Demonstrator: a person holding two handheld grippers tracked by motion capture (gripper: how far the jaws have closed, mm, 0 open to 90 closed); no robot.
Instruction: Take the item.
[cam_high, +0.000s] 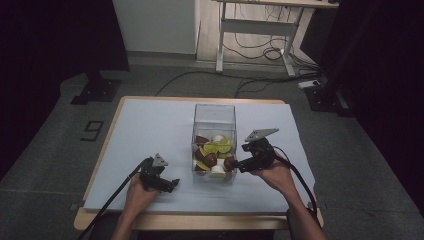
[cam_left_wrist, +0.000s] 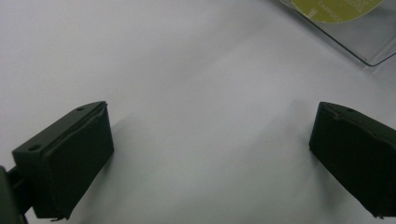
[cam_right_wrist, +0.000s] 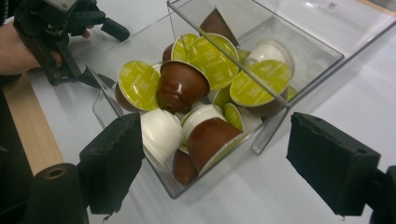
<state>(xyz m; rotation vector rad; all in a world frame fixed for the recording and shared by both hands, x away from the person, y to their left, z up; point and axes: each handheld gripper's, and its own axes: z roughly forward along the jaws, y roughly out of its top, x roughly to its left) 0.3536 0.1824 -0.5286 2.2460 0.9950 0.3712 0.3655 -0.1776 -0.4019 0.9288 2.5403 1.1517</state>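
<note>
Past the far edge of my table (cam_high: 150, 107) a grey floor (cam_high: 165, 80) runs back to a pale wall (cam_high: 155, 25), with black cables (cam_high: 200, 75) looping across it. A white desk frame (cam_high: 255, 27) stands beyond the far right corner, more cables tangled under it, and a white power strip (cam_high: 311, 83) lies just off to its right. Off the far left corner a dark stand foot (cam_high: 95, 90) sits on the floor, with a black mark (cam_high: 92, 131) near the left edge.

A lab: dark stands (cam_high: 97, 82), floor cables (cam_high: 260, 50), bare desk frame (cam_high: 260, 25).
</note>
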